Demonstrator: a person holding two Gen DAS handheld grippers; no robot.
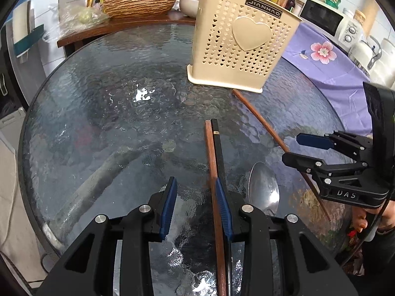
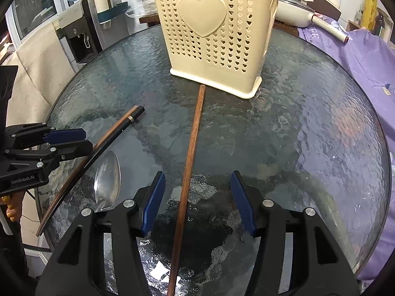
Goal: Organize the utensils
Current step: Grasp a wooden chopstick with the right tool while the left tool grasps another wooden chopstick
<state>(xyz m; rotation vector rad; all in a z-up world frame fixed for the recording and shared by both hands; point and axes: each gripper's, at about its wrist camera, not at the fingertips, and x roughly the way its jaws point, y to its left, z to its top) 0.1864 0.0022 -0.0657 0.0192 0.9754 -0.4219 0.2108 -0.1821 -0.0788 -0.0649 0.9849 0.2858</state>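
Observation:
A cream perforated utensil holder [image 1: 239,42] with a heart stands on the round glass table [image 1: 111,113]; it also shows in the right wrist view [image 2: 214,34]. A brown chopstick [image 1: 211,153] and a black chopstick [image 1: 218,148] lie side by side beside the right finger of my left gripper [image 1: 196,202], which is open. A metal spoon [image 1: 263,187] lies to their right. A single brown chopstick [image 2: 190,153] lies between the open jaws of my right gripper [image 2: 197,197]. The paired chopsticks [image 2: 108,135] and the spoon [image 2: 107,182] show at the left there.
A wooden shelf [image 1: 123,24] behind the table carries a woven basket [image 1: 139,3], a plastic bag and a bowl. A purple flowered cloth [image 1: 323,59] covers a counter with a microwave [image 1: 328,19]. A water dispenser [image 2: 79,32] stands beyond the table's far left edge.

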